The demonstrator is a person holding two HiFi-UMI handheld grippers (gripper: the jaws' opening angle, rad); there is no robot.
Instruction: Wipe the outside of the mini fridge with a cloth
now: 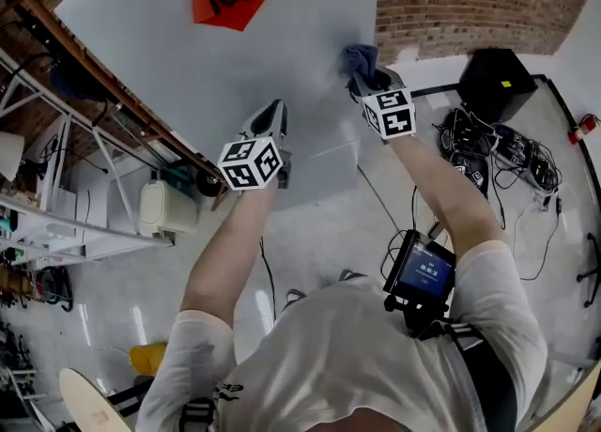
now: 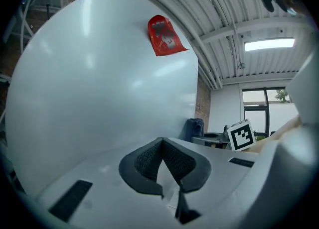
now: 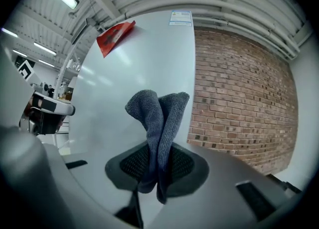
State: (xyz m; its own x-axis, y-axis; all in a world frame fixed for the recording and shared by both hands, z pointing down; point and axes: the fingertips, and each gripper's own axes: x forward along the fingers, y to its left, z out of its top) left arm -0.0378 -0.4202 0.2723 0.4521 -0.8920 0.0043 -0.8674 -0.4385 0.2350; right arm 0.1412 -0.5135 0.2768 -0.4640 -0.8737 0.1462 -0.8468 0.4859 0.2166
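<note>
Grey cloth [image 3: 157, 118] clamped in right gripper [image 3: 158, 167], left gripper [image 2: 162, 162] closed, empty

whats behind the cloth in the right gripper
The pale fridge, with a brick wall beyond its right edge. The patch straight behind the cloth is covered.

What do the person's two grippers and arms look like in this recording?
The left gripper and right gripper share one design: a smooth pale grey shell with dark, mesh-textured pads set in a V-shaped recess. The left cube and right cube are white with black square markers. The person wears a white shirt with short sleeves.
</note>
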